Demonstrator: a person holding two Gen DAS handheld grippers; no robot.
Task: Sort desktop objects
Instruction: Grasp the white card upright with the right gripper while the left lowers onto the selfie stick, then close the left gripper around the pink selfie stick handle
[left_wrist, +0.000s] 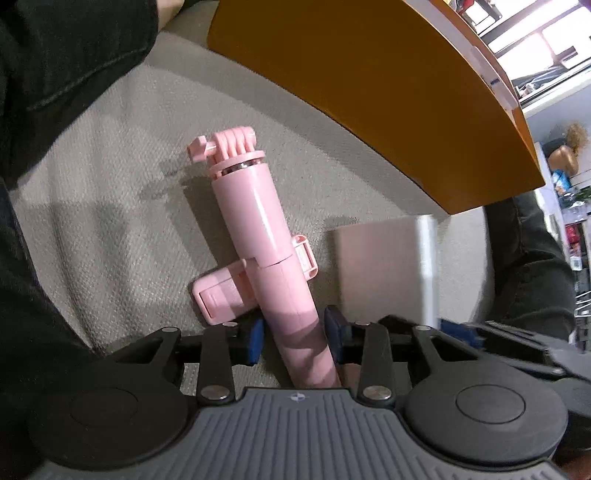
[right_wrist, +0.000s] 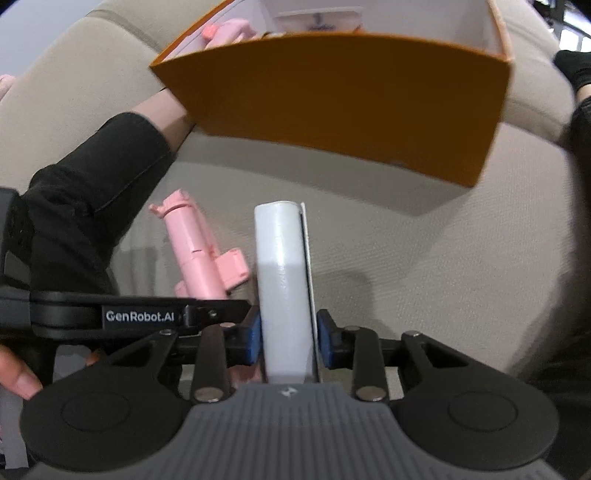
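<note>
A pink selfie stick lies on the beige fabric surface, its mount end pointing away from me. My left gripper has its blue pads on either side of the stick's handle and is shut on it. The stick also shows in the right wrist view, left of centre. My right gripper is shut on a white flat box, held on edge above the fabric. An orange box with a white inside stands just ahead; a pink item lies in it.
The orange box wall fills the upper right of the left wrist view. The white box shows blurred to the right of the stick. A black-sleeved arm lies at left. A dark-clothed leg is at right.
</note>
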